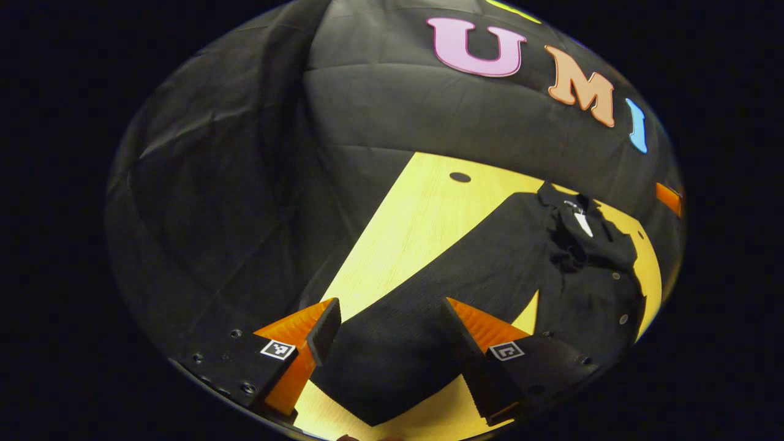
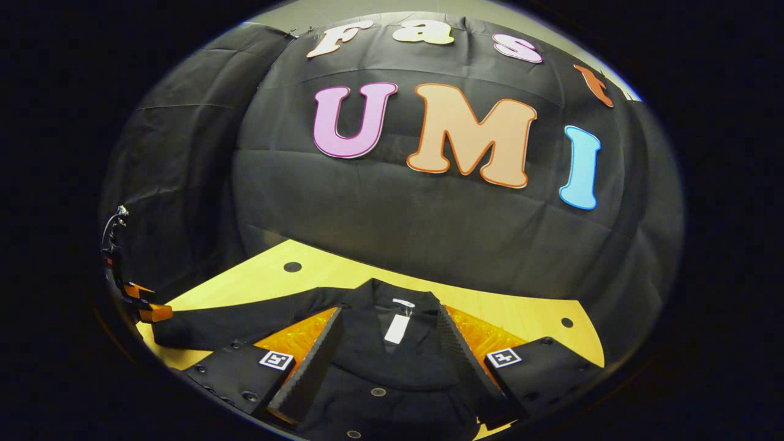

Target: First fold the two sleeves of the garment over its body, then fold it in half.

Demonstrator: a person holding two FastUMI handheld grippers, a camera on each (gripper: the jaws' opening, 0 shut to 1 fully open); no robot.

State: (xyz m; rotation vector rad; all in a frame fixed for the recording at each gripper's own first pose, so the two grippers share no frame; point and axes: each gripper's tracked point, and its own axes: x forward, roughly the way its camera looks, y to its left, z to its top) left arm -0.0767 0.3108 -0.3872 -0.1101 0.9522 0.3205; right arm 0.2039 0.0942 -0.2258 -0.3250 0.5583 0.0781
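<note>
Left gripper view: your left claw [image 1: 392, 334] is spread wide over one sleeve [image 1: 429, 288] of the one black garment [image 1: 582, 288], which lies flat on the wooden counter [image 1: 404, 226], collar at 2 o'clock.

Right gripper view: your right claw [image 2: 387, 343] gapes over the collar [image 2: 392, 306], gripping nothing; the sleeve [image 2: 245, 324] runs to 9 o'clock, toward the other claw [image 2: 144, 306]; two round counter holes.

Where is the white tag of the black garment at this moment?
In the right gripper view the white tag hangs just inside the collar of the garment on the table, between the open fingers of the right tool.
</note>
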